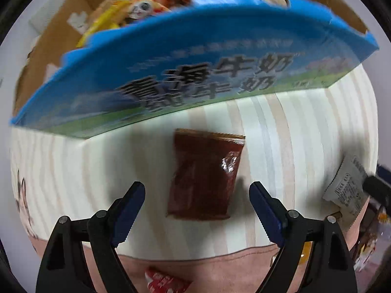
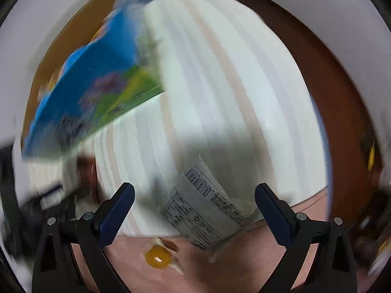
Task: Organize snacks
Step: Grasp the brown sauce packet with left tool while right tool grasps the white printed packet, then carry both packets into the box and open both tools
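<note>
A flat dark-brown plastic snack packet (image 1: 207, 178) lies on the pale striped wooden board (image 1: 293, 127), between your left gripper (image 1: 197, 188)'s spread jaws, untouched. Your right gripper (image 2: 194, 189) stands spread over a grey-white printed wrapper (image 2: 202, 210). Behind sits the blue cardboard box (image 1: 195, 73).

A brown packet (image 1: 206, 177) lies flat on the striped table (image 1: 293, 127), just before the blue box (image 1: 195, 73). Bright snack bags (image 1: 146, 7) fill that open box. A grey packet (image 2: 202, 207), barcode up, lies tilted across the table's edge, near a yellow candy (image 2: 157, 257).
</note>
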Available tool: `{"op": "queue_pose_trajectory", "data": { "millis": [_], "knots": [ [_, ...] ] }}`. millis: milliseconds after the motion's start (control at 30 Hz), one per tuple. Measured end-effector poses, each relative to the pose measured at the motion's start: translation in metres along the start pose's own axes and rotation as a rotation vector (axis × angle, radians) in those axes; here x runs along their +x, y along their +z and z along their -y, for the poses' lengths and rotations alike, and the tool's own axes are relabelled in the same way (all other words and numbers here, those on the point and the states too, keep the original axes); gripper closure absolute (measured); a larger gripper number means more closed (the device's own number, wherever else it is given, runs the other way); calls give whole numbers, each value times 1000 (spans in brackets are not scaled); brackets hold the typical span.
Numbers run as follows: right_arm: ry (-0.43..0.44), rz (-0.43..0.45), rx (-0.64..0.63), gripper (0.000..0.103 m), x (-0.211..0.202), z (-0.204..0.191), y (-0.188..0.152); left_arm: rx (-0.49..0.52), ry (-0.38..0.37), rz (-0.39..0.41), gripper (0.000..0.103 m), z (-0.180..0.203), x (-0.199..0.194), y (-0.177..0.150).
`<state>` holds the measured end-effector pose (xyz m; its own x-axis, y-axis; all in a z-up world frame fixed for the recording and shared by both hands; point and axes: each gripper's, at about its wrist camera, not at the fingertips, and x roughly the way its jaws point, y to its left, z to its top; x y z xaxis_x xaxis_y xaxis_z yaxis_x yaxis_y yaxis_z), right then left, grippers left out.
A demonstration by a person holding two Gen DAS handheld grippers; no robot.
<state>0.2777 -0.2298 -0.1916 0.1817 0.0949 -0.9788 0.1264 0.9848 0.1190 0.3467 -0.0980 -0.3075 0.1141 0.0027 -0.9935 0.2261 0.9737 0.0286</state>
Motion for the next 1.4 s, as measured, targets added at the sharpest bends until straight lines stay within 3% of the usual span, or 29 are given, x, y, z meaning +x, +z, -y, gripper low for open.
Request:
{"op": "queue_pose_trajectory", "data": {
  "millis": [100,267,333,400,433,467,667,800,900,1033,1100,1133,1267,1400],
  "knots": [
    [-126,-57,-250,2,7,-25,-2,22,6,-16,16,7,10,3],
    [-142,-173,-354,3,46,-33,-4,23,-2,-36,16,16,24,5],
    [-86,-205,-300,17,59,-27,-3,12,-23,-18,18,15,26,6],
    [-20,-213,-191,30,65,-17,0,-24,-54,-7,37,9,26,5],
    [-22,-199,-153,35,65,-14,0,-50,-74,-11,41,4,24,4],
    [-9,-181,-102,36,64,-10,-1,-68,-85,-13,45,1,24,2],
    [149,-137,183,36,59,15,-10,-168,-125,-49,46,-11,25,-34],
    [168,-142,208,35,59,16,-19,-208,-136,-82,46,-16,27,-66],
    [179,-154,188,18,59,24,-20,-220,-146,-100,46,-18,31,-81],
    [116,-169,81,18,63,2,-31,-202,-134,-92,45,-15,35,-87],
    [78,-156,36,23,64,-7,-35,-192,-123,-89,45,-10,38,-91],
    [34,-143,11,39,64,-11,-36,-192,-119,-87,45,-6,39,-89],
    [13,-111,19,41,63,-17,-39,-208,-115,-80,46,13,38,-81],
    [30,-78,25,41,50,-11,-31,-289,-138,-72,47,-10,33,-62]
  ]
}}
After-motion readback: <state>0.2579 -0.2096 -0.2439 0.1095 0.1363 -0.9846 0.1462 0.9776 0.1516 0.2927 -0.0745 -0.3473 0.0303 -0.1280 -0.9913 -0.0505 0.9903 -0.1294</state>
